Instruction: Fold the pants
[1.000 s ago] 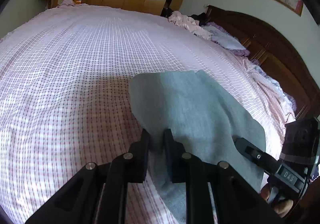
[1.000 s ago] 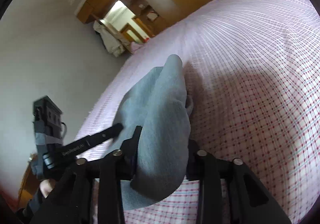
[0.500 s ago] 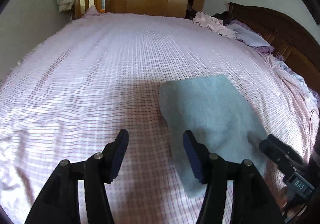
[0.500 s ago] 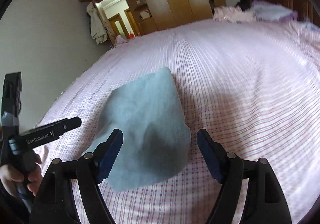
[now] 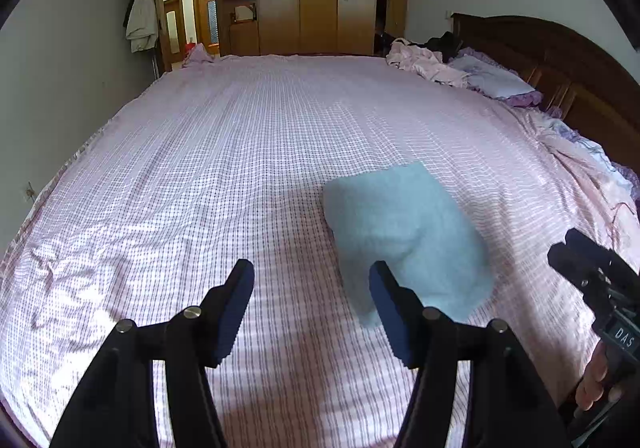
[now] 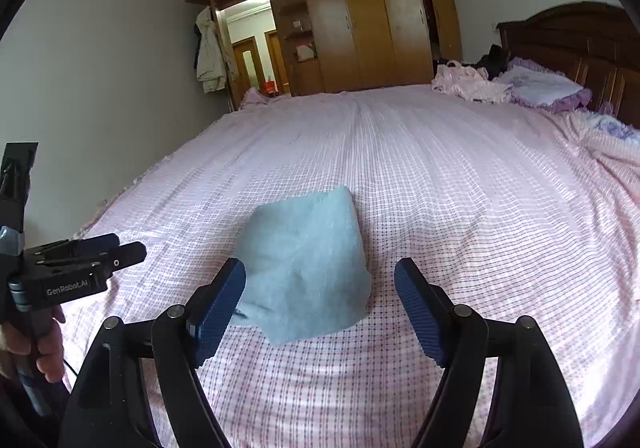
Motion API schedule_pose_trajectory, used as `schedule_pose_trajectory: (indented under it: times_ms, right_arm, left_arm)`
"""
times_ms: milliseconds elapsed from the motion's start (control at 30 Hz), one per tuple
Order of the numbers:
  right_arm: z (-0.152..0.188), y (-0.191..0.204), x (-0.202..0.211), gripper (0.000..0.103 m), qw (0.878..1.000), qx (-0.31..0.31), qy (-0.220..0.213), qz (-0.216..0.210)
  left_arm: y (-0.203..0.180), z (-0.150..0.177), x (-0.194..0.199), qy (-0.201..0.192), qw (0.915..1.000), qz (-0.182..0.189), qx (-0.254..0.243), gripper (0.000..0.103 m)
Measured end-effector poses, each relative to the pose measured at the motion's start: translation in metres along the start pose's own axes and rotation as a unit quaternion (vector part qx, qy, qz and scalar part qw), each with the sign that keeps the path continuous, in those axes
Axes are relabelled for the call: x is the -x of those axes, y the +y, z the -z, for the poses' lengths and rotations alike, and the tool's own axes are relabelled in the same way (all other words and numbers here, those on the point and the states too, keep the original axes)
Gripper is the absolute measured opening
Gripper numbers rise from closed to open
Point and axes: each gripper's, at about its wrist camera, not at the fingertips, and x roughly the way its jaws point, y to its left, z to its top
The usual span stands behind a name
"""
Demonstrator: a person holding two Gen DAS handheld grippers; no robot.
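The folded light-blue fleece pants point(image 6: 308, 264) lie on the pink checked bed point(image 6: 460, 207), centre frame, beyond the right gripper point(image 6: 320, 308)'s wide, empty fingers; the left gripper point(image 5: 312, 312)'s fingers, still opening, hold nothing, the pants up-right of them.

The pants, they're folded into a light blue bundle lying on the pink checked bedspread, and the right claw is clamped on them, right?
Not quite. The right claw is open, its fingers clear of the pants, as the right wrist view shows. The rest holds: a folded light blue bundle on the pink checked bedspread.

"GenRobot.AI" on left gripper point(image 6: 116, 254); "DAS" on right gripper point(image 5: 576, 260)
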Motion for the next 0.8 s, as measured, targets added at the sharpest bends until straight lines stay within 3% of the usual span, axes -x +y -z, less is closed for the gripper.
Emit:
schedule_pose_trajectory:
  times_ms: [200,367,800]
  right_arm:
    - [0.007,0.014,0.028,0.072,0.998,0.044,0.022,0.037]
    - [0.023,0.02,0.034,0.072,0.996,0.036,0.077,0.025]
    - [0.069,0.034,0.029,0.072,0.98,0.062,0.172,0.082]
  left_arm:
    - [-0.001,0.015,0.032,0.011,0.9997,-0.012,-0.021,0.064]
    - [-0.008,0.037,0.049,0.027,0.9986,-0.025,-0.038,0.064]
    - [-0.009,0.095,0.028,0.113,0.9929,-0.038,0.0,0.064]
